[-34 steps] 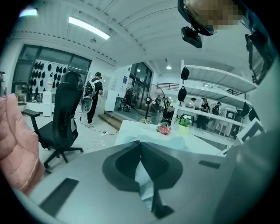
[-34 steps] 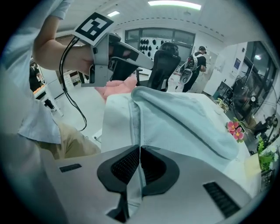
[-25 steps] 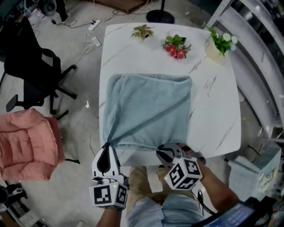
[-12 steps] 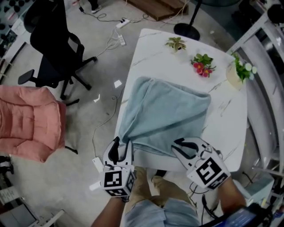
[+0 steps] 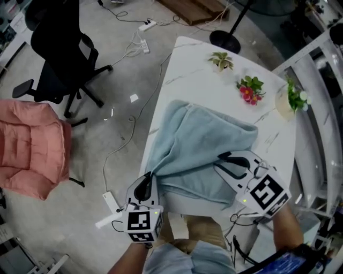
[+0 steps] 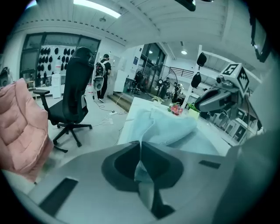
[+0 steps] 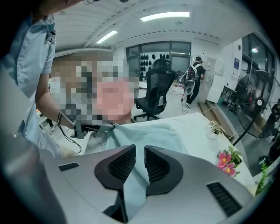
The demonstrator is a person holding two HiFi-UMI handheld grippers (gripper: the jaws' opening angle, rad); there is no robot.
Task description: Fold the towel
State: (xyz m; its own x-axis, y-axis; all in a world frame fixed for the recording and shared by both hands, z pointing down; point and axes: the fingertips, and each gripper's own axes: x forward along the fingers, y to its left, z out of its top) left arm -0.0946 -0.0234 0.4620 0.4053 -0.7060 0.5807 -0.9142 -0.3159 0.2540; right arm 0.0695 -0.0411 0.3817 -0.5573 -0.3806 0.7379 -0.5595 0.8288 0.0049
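My left fingers (image 5: pixel 141 189), angled down off the tabletop (image 5: pixel 195 72) edge, had just tightened on the towel (image 5: pixel 201 140) corner. My right fingers (image 5: pixel 233 159), higher over the tabletop, were loosening slightly but pinched its hem.

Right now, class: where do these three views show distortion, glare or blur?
Head view: even light, little distortion, pale blue cloth towel sharp. Left gripper view: fisheye bending, dark corners, glaring ceiling light strip. Right gripper view: same fisheye, plus added mosaic patch.

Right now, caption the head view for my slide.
Left claw, just closing, and right claw, just opening, grip pale blue fabric towel by its near corners over white marble-look table.
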